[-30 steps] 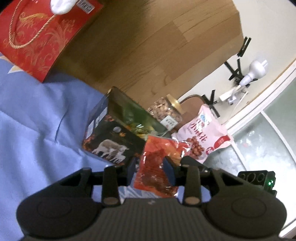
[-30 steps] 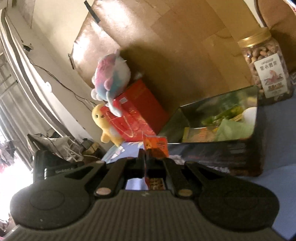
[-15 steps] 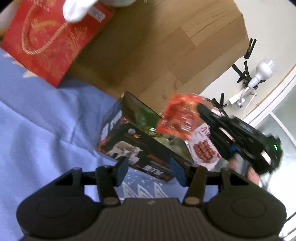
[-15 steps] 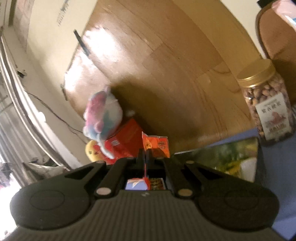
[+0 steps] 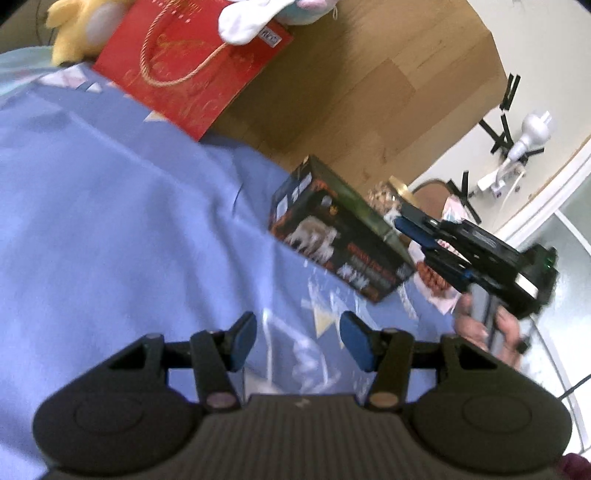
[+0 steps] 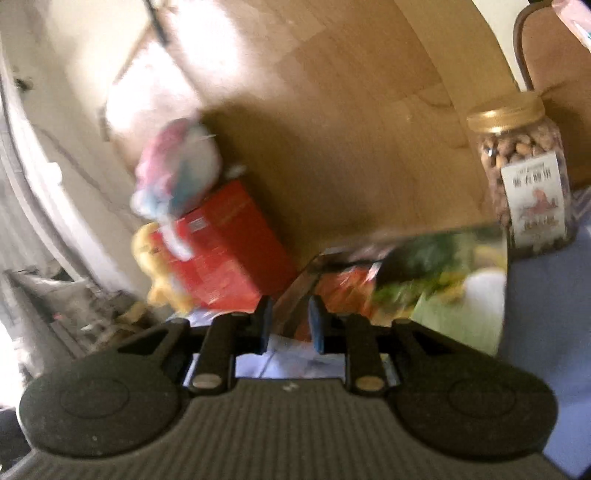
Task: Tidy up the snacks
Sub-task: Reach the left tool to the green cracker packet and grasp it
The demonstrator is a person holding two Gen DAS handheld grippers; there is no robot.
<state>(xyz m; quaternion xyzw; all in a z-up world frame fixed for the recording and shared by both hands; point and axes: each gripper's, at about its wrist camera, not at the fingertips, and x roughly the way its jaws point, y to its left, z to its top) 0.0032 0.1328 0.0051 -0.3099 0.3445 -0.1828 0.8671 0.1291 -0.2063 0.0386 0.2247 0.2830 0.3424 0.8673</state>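
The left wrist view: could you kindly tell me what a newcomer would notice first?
The dark snack box stands open on the blue bedsheet, mid-frame. The right claw reaches over it from the right, jaws parted. A red gift bag leans against the wooden panel, top left.

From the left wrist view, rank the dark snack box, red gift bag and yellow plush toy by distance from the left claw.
1. Dark printed snack box, ahead, slightly right.
2. Red paper gift bag, farther, upper left.
3. Yellow plush toy, behind the bag, far left.
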